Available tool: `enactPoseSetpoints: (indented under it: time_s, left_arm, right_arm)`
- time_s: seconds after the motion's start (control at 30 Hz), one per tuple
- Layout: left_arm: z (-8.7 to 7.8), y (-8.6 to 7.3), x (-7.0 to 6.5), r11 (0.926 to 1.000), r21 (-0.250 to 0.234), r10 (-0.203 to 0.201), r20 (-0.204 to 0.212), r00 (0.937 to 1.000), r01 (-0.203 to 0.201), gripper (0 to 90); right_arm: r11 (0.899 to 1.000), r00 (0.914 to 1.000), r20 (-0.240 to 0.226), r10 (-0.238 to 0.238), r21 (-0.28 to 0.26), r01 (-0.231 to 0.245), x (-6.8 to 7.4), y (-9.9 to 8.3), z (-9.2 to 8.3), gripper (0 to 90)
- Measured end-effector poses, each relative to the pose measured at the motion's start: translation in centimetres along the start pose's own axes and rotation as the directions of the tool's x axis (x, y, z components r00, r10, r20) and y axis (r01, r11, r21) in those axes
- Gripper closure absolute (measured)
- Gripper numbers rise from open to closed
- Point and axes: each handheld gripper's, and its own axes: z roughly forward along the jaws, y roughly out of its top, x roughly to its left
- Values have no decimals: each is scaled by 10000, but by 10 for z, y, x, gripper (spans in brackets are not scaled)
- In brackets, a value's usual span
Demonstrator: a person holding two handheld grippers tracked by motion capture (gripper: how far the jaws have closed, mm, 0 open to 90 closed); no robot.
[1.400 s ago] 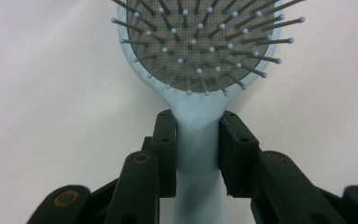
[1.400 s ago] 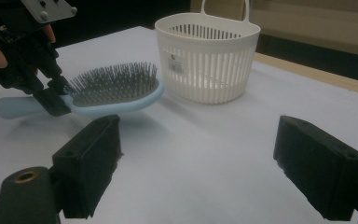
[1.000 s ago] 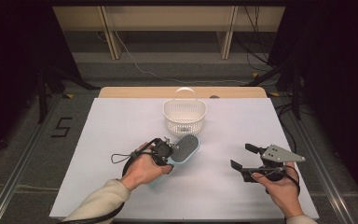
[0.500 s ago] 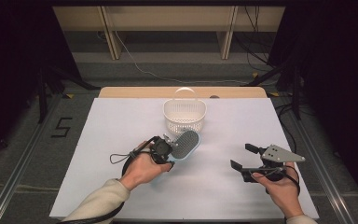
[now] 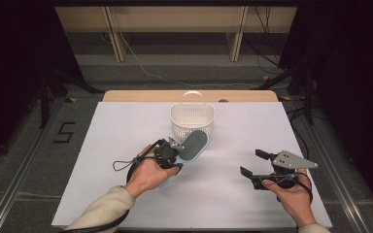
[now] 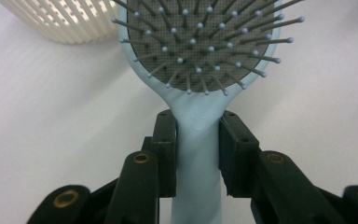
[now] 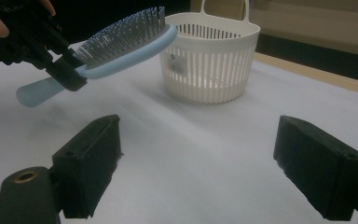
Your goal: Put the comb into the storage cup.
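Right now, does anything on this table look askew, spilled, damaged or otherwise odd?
Nothing stands out. The left gripper holds the light blue paddle hairbrush with grey bristles by its handle, lifted off the white table, head angled toward the upright white slatted plastic basket. The right gripper rests open and empty. Nothing is spilled or broken.

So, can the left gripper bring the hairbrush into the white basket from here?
Probably yes. The left gripper is clamped on the hairbrush handle, brush head lifted beside the open-topped basket, with nothing between them.
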Motion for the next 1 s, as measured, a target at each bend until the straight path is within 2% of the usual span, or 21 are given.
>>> enactPoseSetpoints:
  time_s: [0.4, 0.67, 1.0]
  left_arm:
    - [-3, 1, 1, 9987, -512, -40, -146, 9999, 32, 698]
    - [-5, 2, 4, 9962, -849, -181, -65, 9998, 175, 698]
    - [-7, 2, 5, 9926, -1203, -186, -247, 9995, 155, 698]
  right_arm:
    - [10000, 10000, -3, -2, -6, 2, 0, 0, 0, 155]
    - [10000, 10000, 1, -13, -4, 13, 0, 0, 0, 155]
    - [10000, 10000, -12, 3, -18, -3, 0, 0, 0, 155]
